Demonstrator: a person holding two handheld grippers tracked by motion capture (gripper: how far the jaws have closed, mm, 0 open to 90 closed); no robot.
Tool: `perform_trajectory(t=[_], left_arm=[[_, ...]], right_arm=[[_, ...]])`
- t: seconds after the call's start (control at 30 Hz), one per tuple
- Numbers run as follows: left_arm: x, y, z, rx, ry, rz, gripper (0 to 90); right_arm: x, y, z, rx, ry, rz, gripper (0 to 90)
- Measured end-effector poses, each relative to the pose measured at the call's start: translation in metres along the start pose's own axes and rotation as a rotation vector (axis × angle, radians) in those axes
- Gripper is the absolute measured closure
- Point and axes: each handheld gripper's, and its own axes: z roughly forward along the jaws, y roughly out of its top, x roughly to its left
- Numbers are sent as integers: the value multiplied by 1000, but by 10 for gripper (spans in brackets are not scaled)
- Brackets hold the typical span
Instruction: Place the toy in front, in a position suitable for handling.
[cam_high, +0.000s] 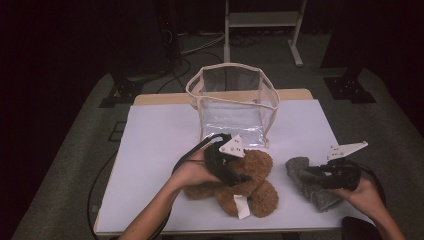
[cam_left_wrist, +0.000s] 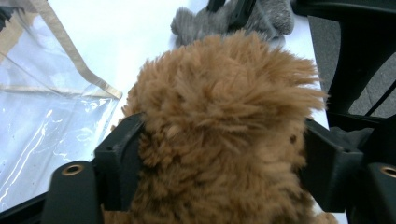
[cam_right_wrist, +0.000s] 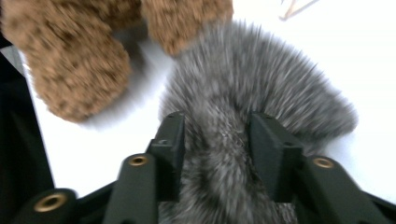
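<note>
Looking down from the high view, you have the left hand-held gripper (cam_high: 239, 176) set across the brown plush toy (cam_high: 250, 182), which lies on the near part of the white counter (cam_high: 155, 145), just in front of the clear bag (cam_high: 235, 102). The bag stands upright with its mouth open and, as far as can be seen through its walls, nothing inside. At the near right, your right hand-held gripper (cam_high: 309, 175) rests on the grey plush toy (cam_high: 309, 187), which also lies flat on the counter, a little apart from the brown one. A white label (cam_high: 242, 206) hangs off the brown toy's near side.

Along the left gripper view, your jaws stand wide, one on each side of the brown plush toy (cam_left_wrist: 224, 126), pressing into its fur; the left hand-held gripper (cam_left_wrist: 224, 158) appears closed on it as far as the bulk allows. The clear bag (cam_left_wrist: 51, 107) lies at the left, the grey plush toy (cam_left_wrist: 233, 18) beyond.

Along the right gripper view, your right hand-held gripper (cam_right_wrist: 215, 144) has its jaws drawn in on a narrow part of the grey plush toy (cam_right_wrist: 261, 88), pinching it. The brown plush toy (cam_right_wrist: 79, 60) lies at the far left on the counter.

By this evidence, both toys are gripped, neither is lifted clear, and neither is in the bag. Lifting and placing both is judged to remain.
</note>
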Motion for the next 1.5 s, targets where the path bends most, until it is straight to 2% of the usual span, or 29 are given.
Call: perform_trajectory(t=[0.1,0.27,0.47,0.6,0.73,0.9,1.07,1.17,1.3,1.5], left_arm=[[0,-3,-5,-9,2,-7,193],[-1,-9,-18,-43,9,-24,167],[0,-24,-43,-64,63,-53,128],[0,-36,-58,-76,94,-80,117],[-2,-48,-69,-98,124,-111,111],[-4,-64,-78,-89,155,-142,101],[-4,-76,-86,-89,170,-177,90],[-5,-83,-91,-86,179,-185,88],[-6,-88,-95,-70,200,-196,81],[-8,-92,-100,-77,205,-214,81]], right_arm=[[3,8,-6,-15,8,-6,464],[9,29,-10,-34,34,-48,445],[14,62,-15,-61,86,-100,406],[19,88,-13,-53,99,-143,389],[25,118,-9,-41,111,-191,381],[35,157,0,-25,125,-260,377],[45,196,9,-13,132,-337,373],[49,219,15,1,133,-375,370],[51,247,25,25,136,-396,368],[50,276,42,61,129,-425,365]])
